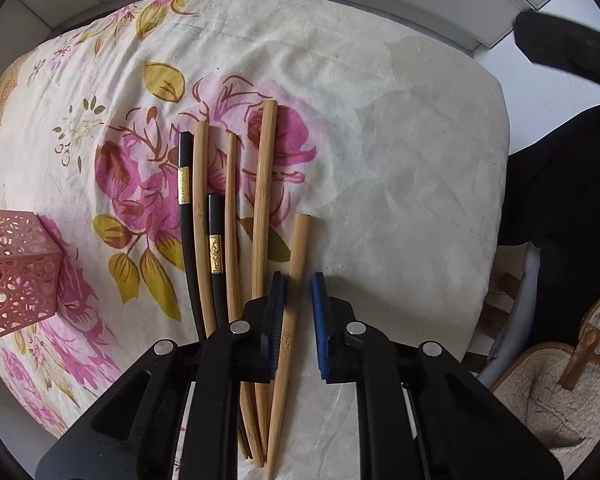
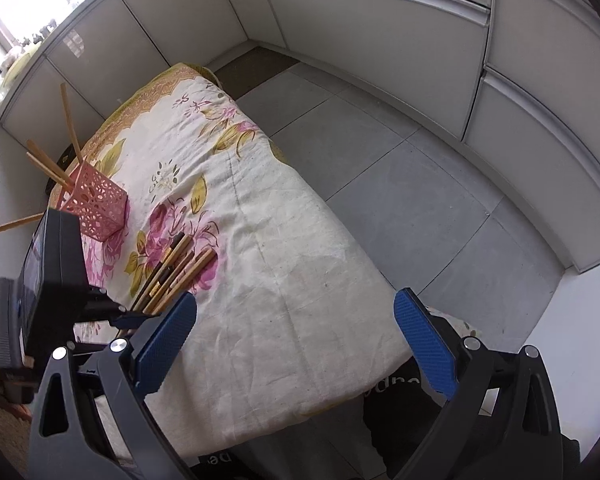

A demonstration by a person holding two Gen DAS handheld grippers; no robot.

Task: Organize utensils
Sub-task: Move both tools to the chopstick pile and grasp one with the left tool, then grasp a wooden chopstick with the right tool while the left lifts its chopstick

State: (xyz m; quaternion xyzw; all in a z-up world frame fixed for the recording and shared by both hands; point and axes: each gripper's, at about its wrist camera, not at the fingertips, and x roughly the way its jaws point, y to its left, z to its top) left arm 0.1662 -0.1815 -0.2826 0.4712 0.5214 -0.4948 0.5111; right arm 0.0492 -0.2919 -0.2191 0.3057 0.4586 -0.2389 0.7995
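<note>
On the flowered cloth (image 1: 380, 160), my left gripper (image 1: 296, 320) has nearly closed around the rightmost bamboo chopstick (image 1: 294, 280); I'd lift straight, clear of its neighbours, toward the pink holder (image 2: 98, 204). My right gripper (image 2: 296, 344) hangs wide open, empty.

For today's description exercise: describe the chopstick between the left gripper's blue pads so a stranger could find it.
On the flowered cloth, find the row of chopsticks beside the pink perforated holder. The bamboo chopstick is the rightmost, between the left gripper pads. Unlike the two black gold-banded chopsticks, it is plain and lies lowest.
</note>
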